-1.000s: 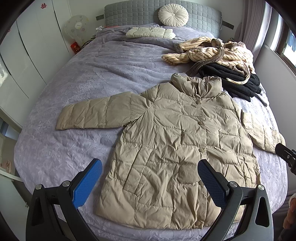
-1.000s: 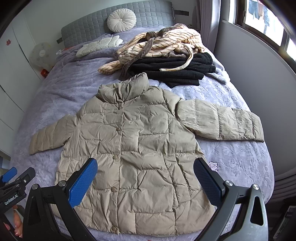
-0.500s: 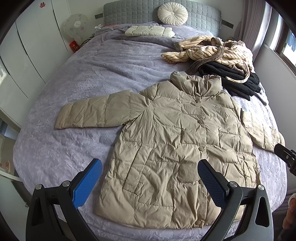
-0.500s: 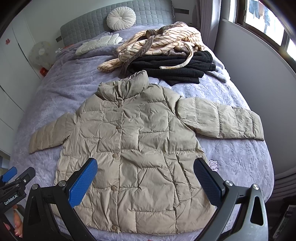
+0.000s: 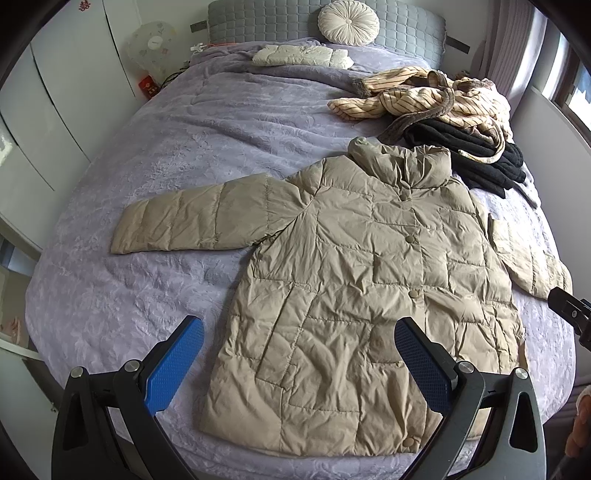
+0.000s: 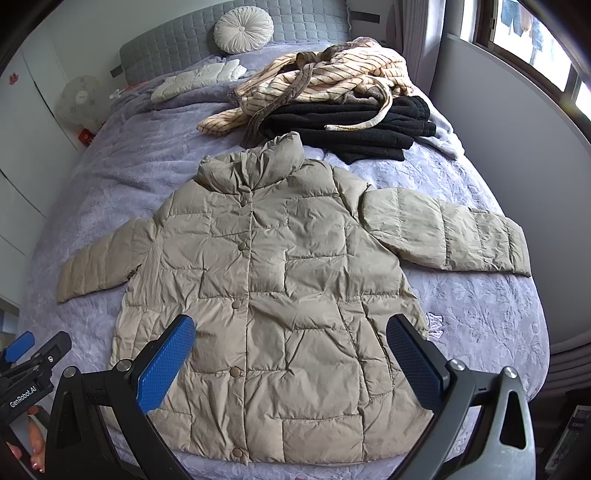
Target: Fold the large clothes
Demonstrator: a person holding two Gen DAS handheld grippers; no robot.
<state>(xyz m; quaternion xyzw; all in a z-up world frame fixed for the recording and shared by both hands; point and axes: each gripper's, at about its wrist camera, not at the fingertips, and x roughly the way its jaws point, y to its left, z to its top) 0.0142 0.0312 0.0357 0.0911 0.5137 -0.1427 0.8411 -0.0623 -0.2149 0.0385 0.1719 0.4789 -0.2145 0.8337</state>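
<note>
Left wrist view shows my left gripper [image 5: 298, 363] spread wide with nothing between its blue pads, hovering above the hem corner of the beige puffer jacket [image 5: 369, 288]. My right gripper [image 6: 291, 363] is just as wide apart and empty, over the lower front panel.

The jacket lies flat, front side up and snapped closed, on the purple bedspread [image 5: 155, 177], occupying the near part of the bed. Its long axis runs from the hem at the near edge, closest to me, up to the collar [image 6: 251, 170], which points toward the grey headboard [image 5: 288, 18]. Both sleeves stick out sideways, the left sleeve [image 5: 192, 221] toward the wardrobe side and the right sleeve [image 6: 450, 236] toward the window wall. Beyond the collar sits a heap of striped and black clothes [image 6: 343, 107], close to it but whether touching I cannot tell.

I judge folding has not begun: the garment is spread and ready. My next move likely calls for lowering each gripper to a sleeve cuff, pinching the puffy fabric firmly, and bringing the sleeves across the chest.
</note>
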